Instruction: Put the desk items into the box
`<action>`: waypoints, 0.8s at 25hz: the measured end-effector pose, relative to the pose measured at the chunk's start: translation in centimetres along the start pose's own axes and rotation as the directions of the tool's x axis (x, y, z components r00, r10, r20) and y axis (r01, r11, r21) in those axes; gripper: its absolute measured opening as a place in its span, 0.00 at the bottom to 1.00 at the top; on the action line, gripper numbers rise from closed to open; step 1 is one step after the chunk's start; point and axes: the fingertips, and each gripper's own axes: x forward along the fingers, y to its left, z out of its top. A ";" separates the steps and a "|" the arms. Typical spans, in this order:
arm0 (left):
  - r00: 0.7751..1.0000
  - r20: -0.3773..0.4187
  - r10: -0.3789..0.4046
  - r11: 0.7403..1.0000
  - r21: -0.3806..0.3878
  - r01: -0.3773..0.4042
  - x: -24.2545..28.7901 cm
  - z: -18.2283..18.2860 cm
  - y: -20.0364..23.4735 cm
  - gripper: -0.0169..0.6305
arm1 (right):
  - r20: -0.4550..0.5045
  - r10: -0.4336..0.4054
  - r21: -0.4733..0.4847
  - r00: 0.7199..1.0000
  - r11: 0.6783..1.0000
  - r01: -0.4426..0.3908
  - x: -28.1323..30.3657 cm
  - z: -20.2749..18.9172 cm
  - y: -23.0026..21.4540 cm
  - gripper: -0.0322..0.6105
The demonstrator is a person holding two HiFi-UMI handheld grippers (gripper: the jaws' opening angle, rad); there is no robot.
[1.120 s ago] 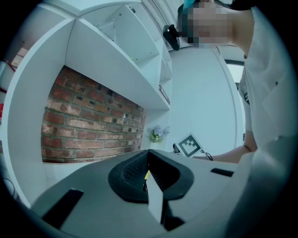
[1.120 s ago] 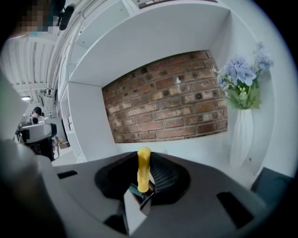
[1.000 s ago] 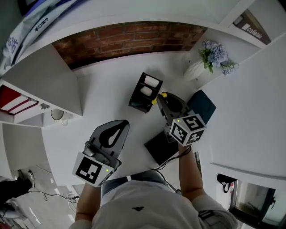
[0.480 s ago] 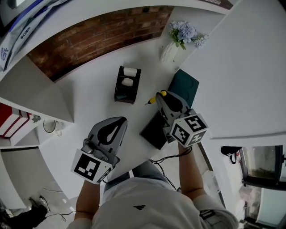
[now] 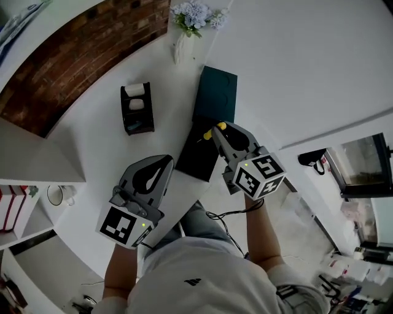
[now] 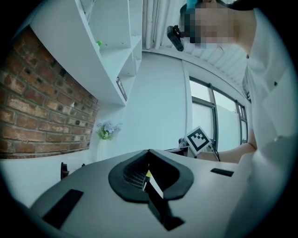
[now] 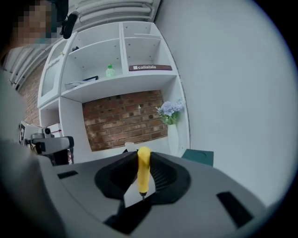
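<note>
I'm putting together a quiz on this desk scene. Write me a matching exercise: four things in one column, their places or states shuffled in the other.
Things:
1 yellow-handled tool
2 vase
3 black box
4 dark teal case

States:
A holds white items
B clamped in the right gripper
C holds pale flowers
D lies flat on the desk

Pairs: 1-B, 2-C, 3-A, 4-D

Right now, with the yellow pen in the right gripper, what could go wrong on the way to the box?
1. The right gripper seems to pinch the yellow pen near one end, so it may swing or slip out.
2. The black box already holds two white items; the pen may hit them.
3. The flower vase stands near the box and could be knocked over.
</note>
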 end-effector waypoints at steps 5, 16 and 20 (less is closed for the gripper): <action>0.998 -0.019 -0.052 0.999 0.006 0.052 1.1 -0.4 -1.7 0.04 | -0.037 -0.045 0.042 0.998 0.998 0.046 -2.2 -2.7 -1.1 0.18; 0.998 -0.052 -0.034 0.999 0.009 0.035 1.7 -1.2 -2.0 0.05 | -0.221 0.039 0.193 0.975 0.981 0.004 -1.9 -10.7 -0.7 0.18; 0.998 -0.063 -0.026 1.000 0.004 0.026 2.1 -1.6 -1.9 0.05 | -0.257 0.063 0.246 0.964 0.969 0.002 -1.5 -12.3 -1.0 0.18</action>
